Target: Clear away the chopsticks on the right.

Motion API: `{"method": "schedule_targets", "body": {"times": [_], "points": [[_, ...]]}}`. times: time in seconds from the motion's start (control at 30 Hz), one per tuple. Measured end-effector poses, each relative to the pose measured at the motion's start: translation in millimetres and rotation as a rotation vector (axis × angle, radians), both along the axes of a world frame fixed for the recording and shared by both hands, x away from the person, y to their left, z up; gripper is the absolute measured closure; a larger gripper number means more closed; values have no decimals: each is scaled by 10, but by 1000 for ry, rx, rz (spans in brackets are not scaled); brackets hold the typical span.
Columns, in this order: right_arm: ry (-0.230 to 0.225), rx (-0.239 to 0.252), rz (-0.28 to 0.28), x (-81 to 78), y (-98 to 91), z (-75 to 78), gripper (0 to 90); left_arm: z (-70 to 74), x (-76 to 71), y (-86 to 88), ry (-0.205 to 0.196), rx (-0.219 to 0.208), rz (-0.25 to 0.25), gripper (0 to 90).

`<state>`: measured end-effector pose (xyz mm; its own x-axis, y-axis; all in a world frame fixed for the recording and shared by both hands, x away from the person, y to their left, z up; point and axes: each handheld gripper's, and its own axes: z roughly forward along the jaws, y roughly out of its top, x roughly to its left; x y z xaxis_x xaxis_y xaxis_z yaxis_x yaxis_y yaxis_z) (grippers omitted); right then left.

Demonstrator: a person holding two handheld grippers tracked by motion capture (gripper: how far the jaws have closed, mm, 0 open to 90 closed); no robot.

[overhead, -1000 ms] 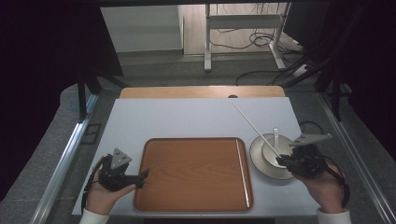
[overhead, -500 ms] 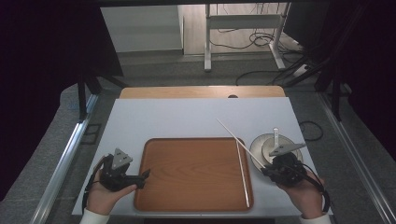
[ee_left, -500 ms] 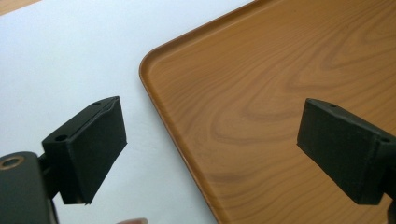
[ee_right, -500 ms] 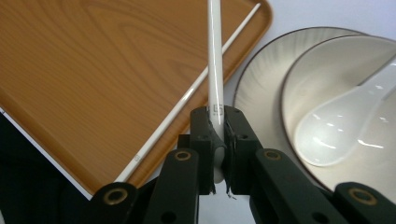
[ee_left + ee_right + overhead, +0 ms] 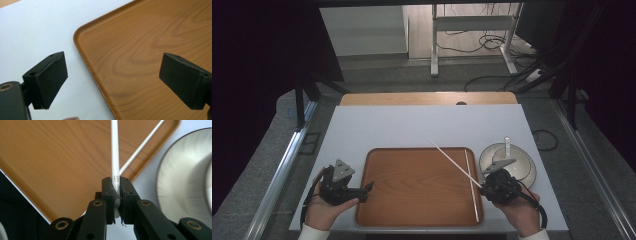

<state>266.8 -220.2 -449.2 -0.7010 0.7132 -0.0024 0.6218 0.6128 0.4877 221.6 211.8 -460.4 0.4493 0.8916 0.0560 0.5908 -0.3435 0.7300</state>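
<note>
The right claw (image 5: 482, 187) is clamped on the butt end of a white chopstick (image 5: 451, 159), whose shaft slants up and away over the right part of the wooden tray (image 5: 412, 210); in the right gripper view the jaws pinch the stick just below a small printed mark. A second chopstick (image 5: 471, 185) already lies flat in the tray, parallel to its right rim. A grey bowl (image 5: 524, 167) holding a pale spoon (image 5: 507, 146) stands on the white desk (image 5: 377, 127) just beside the tray's right edge. The left claw (image 5: 368, 189) rests at the tray's left rim with its jaws wide apart and nothing between them (it appears to be idle). The step in hand appears to be laying the held chopstick down beside its partner. To do this well, swing the shaft parallel to the one lying there, lower it until its length meets the tray floor, and only then release, so that it neither rolls nor knocks its partner.
</note>
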Motion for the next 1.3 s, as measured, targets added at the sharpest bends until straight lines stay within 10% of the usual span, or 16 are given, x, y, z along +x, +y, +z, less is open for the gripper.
{"method": "schedule_targets", "body": {"times": [1.3], "points": [[102, -151, 66, -80, 440, -392, 827, -17, 3, -17, 5, 8, -10, 77]]}}
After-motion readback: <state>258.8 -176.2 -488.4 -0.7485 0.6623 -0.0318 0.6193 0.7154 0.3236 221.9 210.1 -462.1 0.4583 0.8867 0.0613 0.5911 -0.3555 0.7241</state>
